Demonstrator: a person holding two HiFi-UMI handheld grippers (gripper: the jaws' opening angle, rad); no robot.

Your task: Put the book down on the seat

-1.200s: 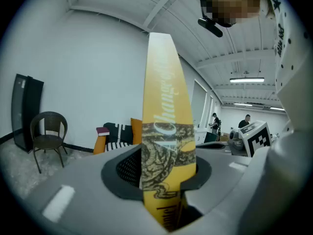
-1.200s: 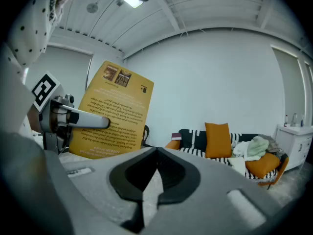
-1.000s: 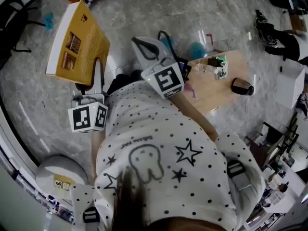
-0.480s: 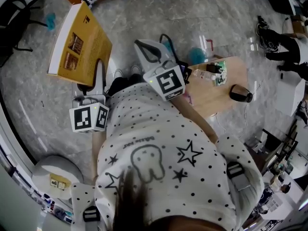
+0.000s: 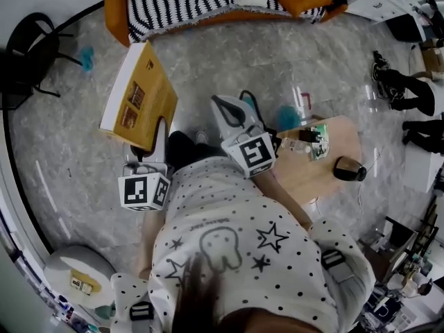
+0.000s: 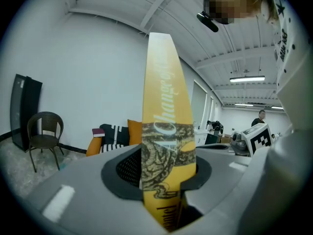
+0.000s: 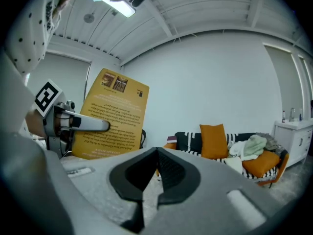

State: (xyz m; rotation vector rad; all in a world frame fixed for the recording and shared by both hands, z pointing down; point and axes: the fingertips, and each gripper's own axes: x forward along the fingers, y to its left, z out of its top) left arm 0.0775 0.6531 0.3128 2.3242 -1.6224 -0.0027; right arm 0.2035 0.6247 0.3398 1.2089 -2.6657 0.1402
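**Over the grey floor, book pinched in my left gripper**

Over the grey marbled floor, my left gripper pinches the yellow book by its lower end. Its pads press on both covers, and the spine faces that gripper's camera. I see the book rising out of the jaws, tilted a little in the head view. It is in the air, well apart from the orange sofa and its striped throw at the top of that view. My right gripper has its jaws pressed together with nothing between them. It sits near the left one, to the right of the book. A black chair stands off to the left, and a small wooden table is on my right.
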